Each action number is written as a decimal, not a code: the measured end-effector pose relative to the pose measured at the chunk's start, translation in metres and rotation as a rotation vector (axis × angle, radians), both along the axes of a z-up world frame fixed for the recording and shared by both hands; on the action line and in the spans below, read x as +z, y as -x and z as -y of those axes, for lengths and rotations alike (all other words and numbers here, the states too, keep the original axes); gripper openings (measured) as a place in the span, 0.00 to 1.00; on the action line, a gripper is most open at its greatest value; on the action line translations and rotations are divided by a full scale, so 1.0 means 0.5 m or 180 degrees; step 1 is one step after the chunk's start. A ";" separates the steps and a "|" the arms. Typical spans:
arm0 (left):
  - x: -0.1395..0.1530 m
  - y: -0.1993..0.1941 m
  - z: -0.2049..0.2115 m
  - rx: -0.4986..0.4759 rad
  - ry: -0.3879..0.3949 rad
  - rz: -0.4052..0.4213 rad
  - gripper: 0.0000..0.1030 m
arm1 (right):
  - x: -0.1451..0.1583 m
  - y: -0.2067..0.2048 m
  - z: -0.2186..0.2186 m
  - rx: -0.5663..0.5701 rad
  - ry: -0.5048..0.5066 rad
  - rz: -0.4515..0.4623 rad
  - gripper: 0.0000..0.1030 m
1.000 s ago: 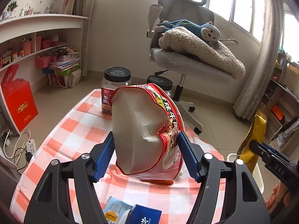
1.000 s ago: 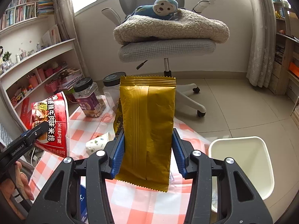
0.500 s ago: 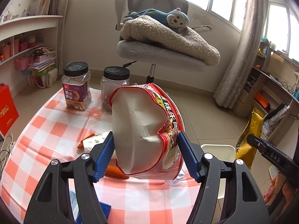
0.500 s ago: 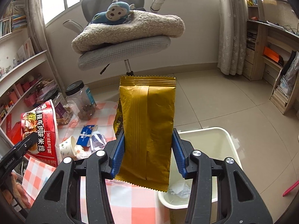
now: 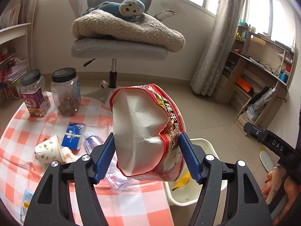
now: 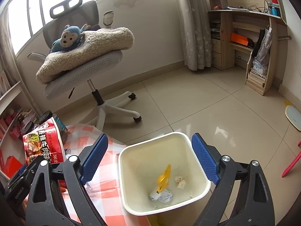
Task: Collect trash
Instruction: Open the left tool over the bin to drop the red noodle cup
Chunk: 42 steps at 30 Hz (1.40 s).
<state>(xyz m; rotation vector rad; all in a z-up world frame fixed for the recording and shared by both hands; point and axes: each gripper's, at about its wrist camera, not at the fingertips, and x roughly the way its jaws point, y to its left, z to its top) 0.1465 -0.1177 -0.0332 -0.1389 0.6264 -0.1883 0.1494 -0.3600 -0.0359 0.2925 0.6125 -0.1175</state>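
- So, left gripper (image 5: 147,157): jaws part-way apart, both blue pads (image 5: 105,157) pressed on the sides of a crushed red noodle cup (image 5: 144,131); cup pinched and tilted, white inside facing the camera, clear of the table
- In the right wrist view the same noodle cup (image 6: 44,144) shows at the left edge, above the table's right end, beside the bin and not over it
- Right gripper (image 6: 149,159): jaws opening, spread wide; nothing between the pads (image 6: 205,159); it hangs directly over the white bin (image 6: 129,154)
- Yellow wrapper (image 6: 164,175) is inside the bin, standing on edge, apart from both pads; whether it has reached the bottom I cannot tell
- Also in the bin: a crumpled white paper ball (image 6: 161,195) just beside the wrapper's lower end; a smaller wad (image 6: 180,182) to its right
- Bin sits on the floor just beside the right edge of the table with the orange-and-white checked cloth (image 5: 22,169)
- On the cloth in the left wrist view: paper cup (image 5: 49,151) on its side; blue carton (image 5: 73,136) next to it; squashed clear bottle (image 5: 111,167) partly behind the left pad; two black-lidded jars (image 5: 64,92) at the far edge
- Person's hand (image 5: 276,183) on the right tool's handle shows at the right edge of the left wrist view
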 end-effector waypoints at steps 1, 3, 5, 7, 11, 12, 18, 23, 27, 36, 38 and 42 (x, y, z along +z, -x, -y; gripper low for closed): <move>-0.003 -0.004 0.014 -0.0036 0.0010 -0.0021 0.65 | 0.002 0.003 0.012 -0.0054 -0.0013 0.0013 0.87; -0.008 -0.016 0.042 -0.0107 0.0038 -0.0075 0.65 | 0.003 0.011 0.036 -0.0139 -0.0057 0.0021 0.87; -0.014 -0.027 0.071 -0.0160 0.0061 -0.0120 0.65 | 0.005 0.015 0.058 -0.0223 -0.0114 0.0033 0.89; -0.021 -0.037 0.100 -0.0213 0.0081 -0.0164 0.65 | 0.009 0.020 0.078 -0.0315 -0.0148 0.0054 0.89; -0.030 -0.060 0.152 -0.0319 0.0122 -0.0242 0.65 | 0.017 0.033 0.111 -0.0478 -0.0174 0.0106 0.91; -0.032 -0.065 0.162 -0.0339 0.0134 -0.0255 0.65 | 0.018 0.037 0.119 -0.0520 -0.0181 0.0114 0.91; -0.041 -0.104 0.206 -0.0492 0.0243 -0.0452 0.68 | 0.018 0.045 0.153 -0.0712 -0.0199 0.0113 0.93; -0.032 -0.091 0.188 -0.0423 0.0180 -0.0361 0.75 | 0.019 0.049 0.149 -0.0772 -0.0070 0.0115 0.93; -0.020 -0.077 0.154 -0.0258 0.0106 -0.0262 0.79 | 0.023 0.045 0.117 -0.0754 0.0187 0.0131 0.93; -0.005 -0.055 0.062 0.0018 -0.0123 -0.0099 0.90 | 0.022 0.037 0.011 -0.0469 0.0568 0.0134 0.93; -0.009 -0.053 0.035 0.0085 -0.0143 -0.0120 0.90 | 0.019 0.032 -0.018 -0.0379 0.0624 0.0119 0.93; -0.020 -0.049 -0.021 0.0227 -0.0209 -0.0141 0.90 | 0.019 0.026 -0.079 -0.0204 0.0735 0.0138 0.93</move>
